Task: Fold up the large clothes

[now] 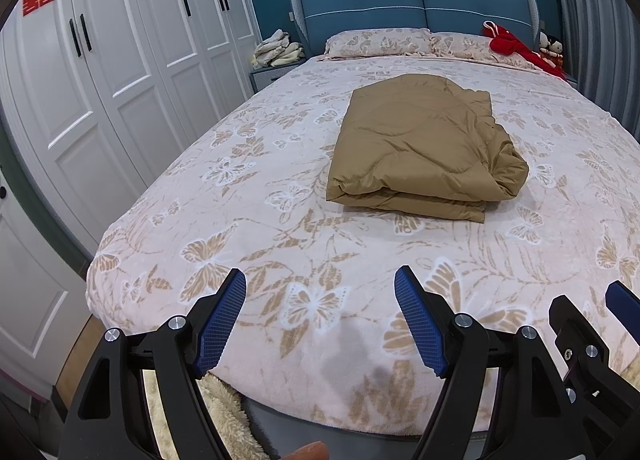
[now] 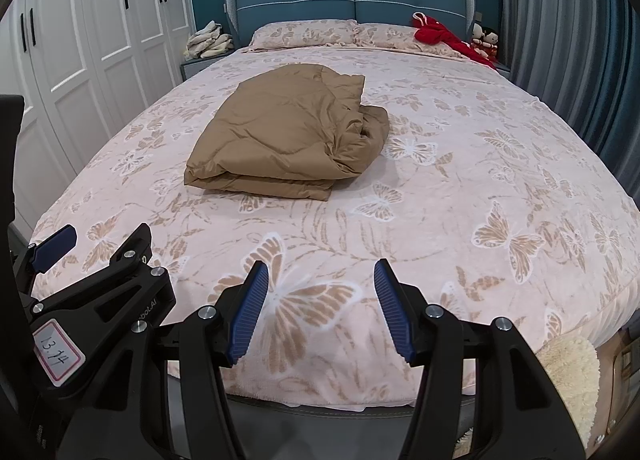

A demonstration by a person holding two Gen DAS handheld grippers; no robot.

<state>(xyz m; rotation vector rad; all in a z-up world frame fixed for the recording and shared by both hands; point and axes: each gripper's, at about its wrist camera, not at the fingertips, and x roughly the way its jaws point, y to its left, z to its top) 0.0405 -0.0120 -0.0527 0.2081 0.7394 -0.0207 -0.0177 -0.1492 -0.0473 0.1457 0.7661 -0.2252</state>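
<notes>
Both tongs hang over the foot of the bed, jaws spread and pinching nothing: the left gripper [image 1: 320, 320] stands wider apart than the right gripper [image 2: 318, 310], whose blue ribbed pads [image 2: 248, 312] frame a printed butterfly. At twelve o'clock from them, well apart, the folded tan quilted garment [image 1: 420, 148] lies in a thick, layered rectangle on the pink butterfly-patterned bedspread [image 1: 248, 196], its right edge bunched. Two matching pillows [image 1: 376, 42] sit against the blue padded headboard [image 1: 416, 4]. White panelled wardrobe doors [image 1: 120, 44] stand at nine o'clock.
</notes>
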